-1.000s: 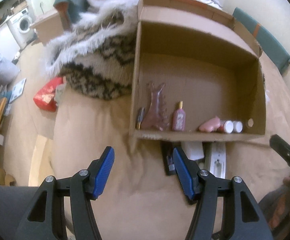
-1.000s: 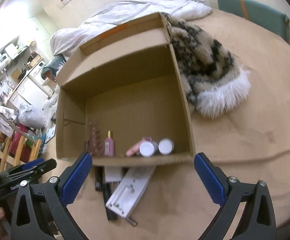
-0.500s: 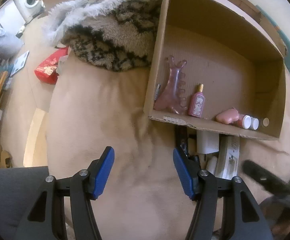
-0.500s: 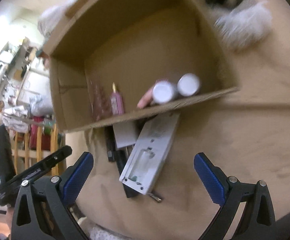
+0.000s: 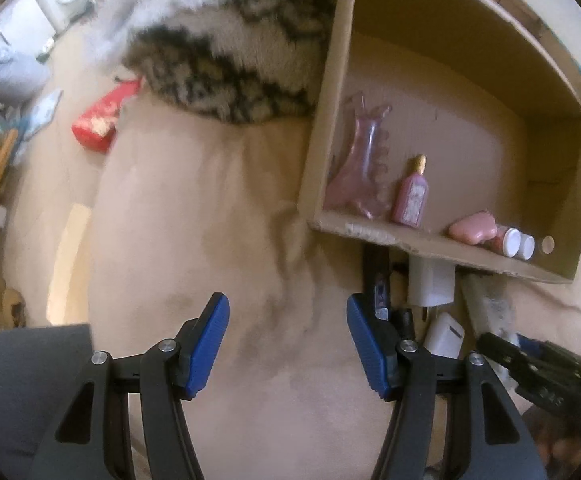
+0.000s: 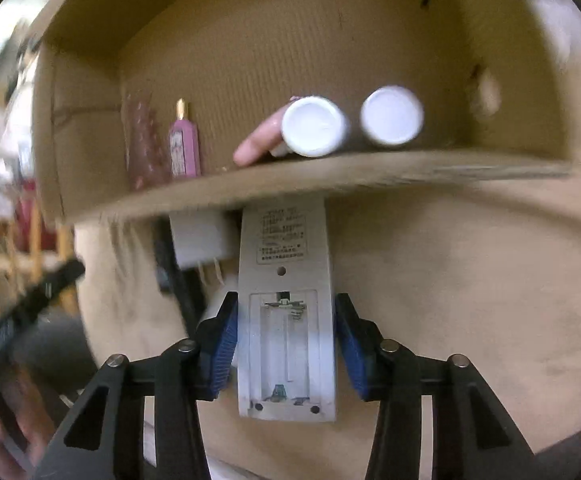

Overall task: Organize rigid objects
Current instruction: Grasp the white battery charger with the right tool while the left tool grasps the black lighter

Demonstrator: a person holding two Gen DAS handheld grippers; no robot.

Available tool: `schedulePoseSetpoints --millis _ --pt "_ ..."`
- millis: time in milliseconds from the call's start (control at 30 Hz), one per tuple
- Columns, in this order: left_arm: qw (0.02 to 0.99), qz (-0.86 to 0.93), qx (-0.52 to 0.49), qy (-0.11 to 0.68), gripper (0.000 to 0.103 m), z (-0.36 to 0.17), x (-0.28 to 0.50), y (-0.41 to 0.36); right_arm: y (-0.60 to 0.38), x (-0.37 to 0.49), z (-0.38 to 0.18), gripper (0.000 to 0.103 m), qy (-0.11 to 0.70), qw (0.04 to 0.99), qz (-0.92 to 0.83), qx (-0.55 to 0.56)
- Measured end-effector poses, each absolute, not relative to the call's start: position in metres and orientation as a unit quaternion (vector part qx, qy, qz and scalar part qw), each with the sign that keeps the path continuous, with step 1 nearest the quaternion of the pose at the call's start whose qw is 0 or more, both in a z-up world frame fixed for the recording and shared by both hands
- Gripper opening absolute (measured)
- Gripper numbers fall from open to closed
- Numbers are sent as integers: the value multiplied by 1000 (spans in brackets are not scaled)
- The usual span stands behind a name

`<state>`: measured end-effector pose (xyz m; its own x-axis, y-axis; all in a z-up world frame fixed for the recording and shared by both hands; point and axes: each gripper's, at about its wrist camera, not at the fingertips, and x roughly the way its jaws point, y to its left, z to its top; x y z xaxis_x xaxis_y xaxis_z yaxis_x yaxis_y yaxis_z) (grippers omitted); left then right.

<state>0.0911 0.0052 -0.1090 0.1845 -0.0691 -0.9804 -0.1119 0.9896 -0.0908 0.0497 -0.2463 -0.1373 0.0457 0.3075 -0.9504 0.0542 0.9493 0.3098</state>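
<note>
Left of the cardboard box [image 5: 322, 128], the left gripper [image 5: 288, 344] hangs half open over bare bedding with nothing in it. Just in front of the box, the right gripper [image 6: 285, 344] has just been closing, pads snug against the white remote [image 6: 286, 320]. Stiff, light, slick plastic; its long edges give the best grip

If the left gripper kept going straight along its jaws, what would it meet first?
Probably just the bare beige suede-like cushion surface: nothing lies between the open jaws of the left gripper. The brown cardboard box and the black slim device sit off to the right. Depth is unclear.
</note>
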Motion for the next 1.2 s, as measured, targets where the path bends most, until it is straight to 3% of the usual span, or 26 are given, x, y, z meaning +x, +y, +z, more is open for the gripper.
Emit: schedulePoseSetpoints --millis 200,333,667,767,1200 --pt "759 -2 -59 649 55 -123 98 -12 -254 38 -143 49 684 720 67 92" --pt "746 -8 -76 661 38 -134 110 -19 -247 34 -153 49 687 719 67 83" --pt "725 -20 -66 686 35 -166 129 -54 -247 33 -154 49 679 724 72 98" --pt "729 -29 -67 681 17 -165 129 -56 -250 35 -157 49 680 723 75 97" --pt "720 -20 -93 687 17 -151 110 -23 -261 37 -159 48 688 716 72 95"
